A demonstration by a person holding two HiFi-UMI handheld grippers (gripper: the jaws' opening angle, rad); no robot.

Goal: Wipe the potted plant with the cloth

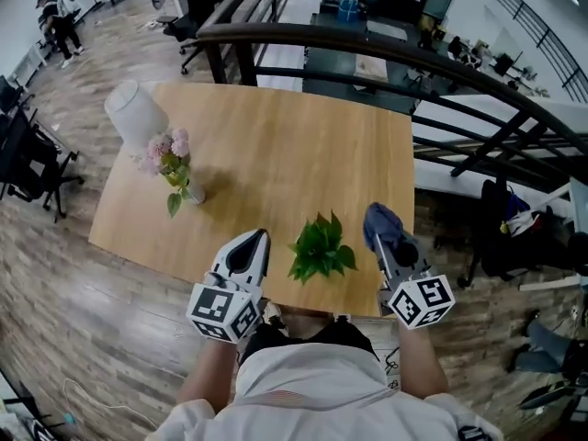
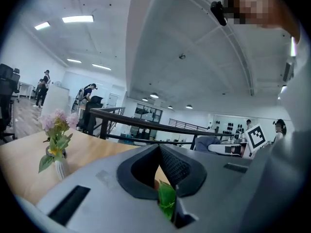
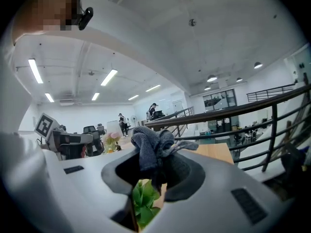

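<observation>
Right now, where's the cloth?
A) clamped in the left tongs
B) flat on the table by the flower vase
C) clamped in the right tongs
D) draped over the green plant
C: the right gripper view shows the dark cloth bunched between the closed jaws of the right tongs.

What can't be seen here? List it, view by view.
- Potted plant: its pot; head view, hidden under its leaves; right gripper view, behind the right gripper.
- Cloth: its lower end; right gripper view, buried between that gripper's jaws.
- White object, head view's upper left: too small to identify.
</observation>
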